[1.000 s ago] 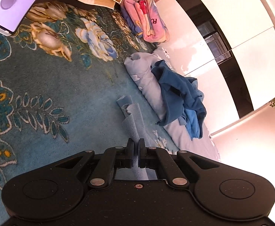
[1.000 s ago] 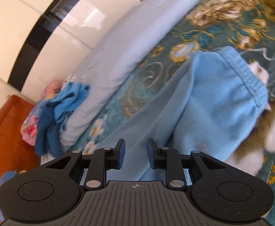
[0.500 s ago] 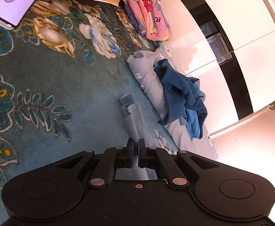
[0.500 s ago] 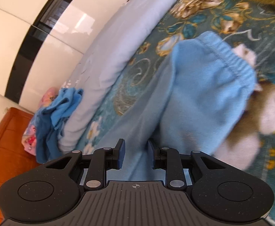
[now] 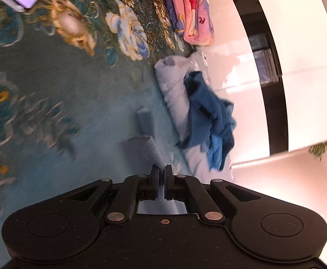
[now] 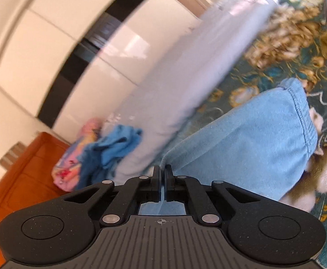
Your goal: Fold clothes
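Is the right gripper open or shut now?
Shut: the right gripper has its jaws nearly together, pinching an edge of the light blue garment.

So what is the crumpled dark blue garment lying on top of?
The dark blue garment lies on a pale blue rolled quilt along the edge of the floral blanket. A lighter blue cloth pokes out beneath it; the quilt underneath is hidden.

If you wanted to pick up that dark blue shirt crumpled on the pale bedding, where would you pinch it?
I'd probably pinch the dark blue shirt at the raised ridge near its top, coming down from above. It lies in a loose heap on the rolled pale bedding, so its bunched folds stand up while its edges are tucked and hard to reach.
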A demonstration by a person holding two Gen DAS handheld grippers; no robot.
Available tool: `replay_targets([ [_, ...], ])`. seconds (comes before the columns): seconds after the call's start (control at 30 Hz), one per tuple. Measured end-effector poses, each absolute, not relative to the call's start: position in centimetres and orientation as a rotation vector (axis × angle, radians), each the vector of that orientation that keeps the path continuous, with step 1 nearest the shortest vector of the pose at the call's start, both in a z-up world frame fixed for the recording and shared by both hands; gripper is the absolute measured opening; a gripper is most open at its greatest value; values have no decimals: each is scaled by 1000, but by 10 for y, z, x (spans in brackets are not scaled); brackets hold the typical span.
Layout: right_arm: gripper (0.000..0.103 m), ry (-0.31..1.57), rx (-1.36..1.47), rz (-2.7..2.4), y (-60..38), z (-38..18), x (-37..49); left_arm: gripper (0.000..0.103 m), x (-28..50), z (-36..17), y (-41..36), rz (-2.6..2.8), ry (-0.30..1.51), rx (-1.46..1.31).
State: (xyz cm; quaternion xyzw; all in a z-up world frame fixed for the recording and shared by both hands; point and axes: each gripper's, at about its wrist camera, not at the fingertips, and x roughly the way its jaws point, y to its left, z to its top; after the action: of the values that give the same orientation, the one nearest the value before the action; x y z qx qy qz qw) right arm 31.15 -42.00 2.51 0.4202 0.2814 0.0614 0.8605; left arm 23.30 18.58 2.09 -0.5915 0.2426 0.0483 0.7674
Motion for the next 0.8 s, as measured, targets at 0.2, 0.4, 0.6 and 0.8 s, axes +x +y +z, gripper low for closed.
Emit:
replay_targets([
  [0.2, 2, 713, 843, 70, -412, 3, 376, 0, 336, 19, 191, 157, 550, -1232],
  [0.4, 3, 777, 831, 8, -410, -17, 424, 0, 412, -4, 185, 229, 625, -1207],
  [0.6, 19, 792, 734, 50, -404, -19, 434, 18, 415, -14, 175, 219, 657, -1109],
  [0.8, 35, 658, 690, 153, -413, 17, 396, 41, 372, 10, 170, 200, 591, -996],
])
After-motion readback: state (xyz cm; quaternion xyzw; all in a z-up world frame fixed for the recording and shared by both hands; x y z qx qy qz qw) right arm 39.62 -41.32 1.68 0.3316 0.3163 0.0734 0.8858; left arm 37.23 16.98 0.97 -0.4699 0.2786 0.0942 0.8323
